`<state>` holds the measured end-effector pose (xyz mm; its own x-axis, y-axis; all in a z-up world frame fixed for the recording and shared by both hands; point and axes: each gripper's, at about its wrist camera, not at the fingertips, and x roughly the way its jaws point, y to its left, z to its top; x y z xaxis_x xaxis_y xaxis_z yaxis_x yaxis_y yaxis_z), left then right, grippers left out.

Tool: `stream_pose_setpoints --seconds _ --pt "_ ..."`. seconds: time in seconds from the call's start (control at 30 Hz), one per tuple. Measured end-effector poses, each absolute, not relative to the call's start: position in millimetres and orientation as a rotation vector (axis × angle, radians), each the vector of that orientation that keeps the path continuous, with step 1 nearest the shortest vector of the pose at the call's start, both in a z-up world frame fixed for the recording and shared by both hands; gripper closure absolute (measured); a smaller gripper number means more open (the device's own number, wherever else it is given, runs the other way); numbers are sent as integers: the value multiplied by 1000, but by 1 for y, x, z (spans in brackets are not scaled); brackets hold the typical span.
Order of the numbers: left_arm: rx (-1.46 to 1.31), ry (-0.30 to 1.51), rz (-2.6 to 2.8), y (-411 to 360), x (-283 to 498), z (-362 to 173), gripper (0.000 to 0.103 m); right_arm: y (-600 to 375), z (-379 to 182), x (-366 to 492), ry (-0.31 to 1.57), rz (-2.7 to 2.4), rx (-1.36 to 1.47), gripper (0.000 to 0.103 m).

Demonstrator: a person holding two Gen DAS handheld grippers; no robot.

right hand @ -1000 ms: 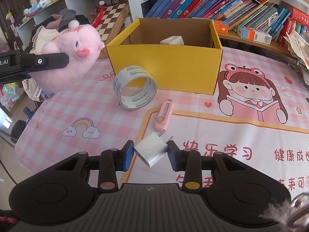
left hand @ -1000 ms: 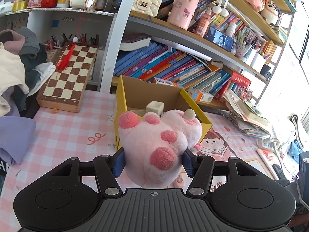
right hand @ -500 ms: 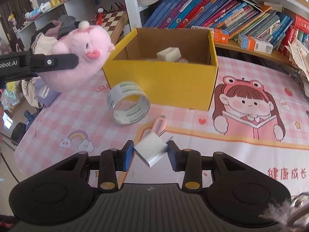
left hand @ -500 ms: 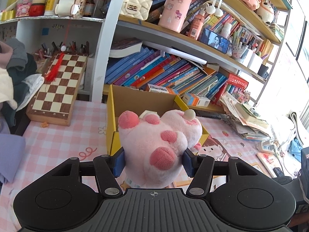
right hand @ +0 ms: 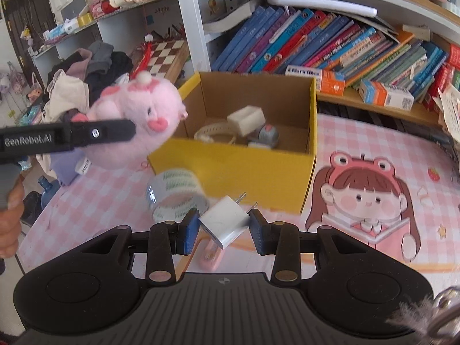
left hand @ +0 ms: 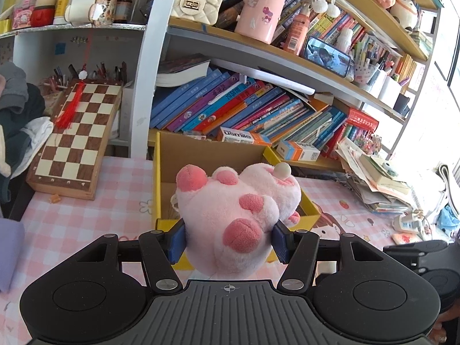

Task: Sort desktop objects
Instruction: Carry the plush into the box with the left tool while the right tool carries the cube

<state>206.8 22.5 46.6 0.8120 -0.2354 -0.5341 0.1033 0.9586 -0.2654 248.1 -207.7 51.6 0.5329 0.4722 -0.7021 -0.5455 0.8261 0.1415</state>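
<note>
Right wrist view: left gripper point(right hand: 126, 132) clamping fluffy pink plush pig point(right hand: 138, 120) beside open yellow cardboard box point(right hand: 238, 169), right gripper point(right hand: 224, 227) pinching white plug adapter point(right hand: 224, 220); clear tape roll point(right hand: 175, 195), pink cutter point(right hand: 210, 254) left on surface.

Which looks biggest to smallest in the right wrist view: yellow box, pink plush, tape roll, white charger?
1. yellow box
2. pink plush
3 and 4. tape roll and white charger look about alike; the charger is nearer the camera, so I won't rank them.

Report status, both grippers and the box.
Left gripper shut on plush, at box rim. Right gripper shut on charger, short of box. Tape beside it.
</note>
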Motion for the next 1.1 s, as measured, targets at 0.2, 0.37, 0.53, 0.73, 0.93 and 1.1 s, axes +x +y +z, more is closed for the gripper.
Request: stream_pose_setpoints --seconds 0.2,0.37,0.53,0.73,0.93,1.1 --pt "-211 594 -161 16 225 49 45 -210 61 274 770 634 -109 67" --pt "-178 594 -136 14 241 48 45 -209 69 298 728 649 -114 67" --pt "-116 606 -115 9 260 45 45 -204 82 329 659 645 -135 67" --pt "-36 624 -93 1 284 40 45 -187 94 371 604 656 -175 67" --pt "26 663 -109 -15 298 23 45 -158 85 402 637 711 -232 67" --pt "52 689 -122 -24 306 12 44 -138 69 421 690 744 -261 67"
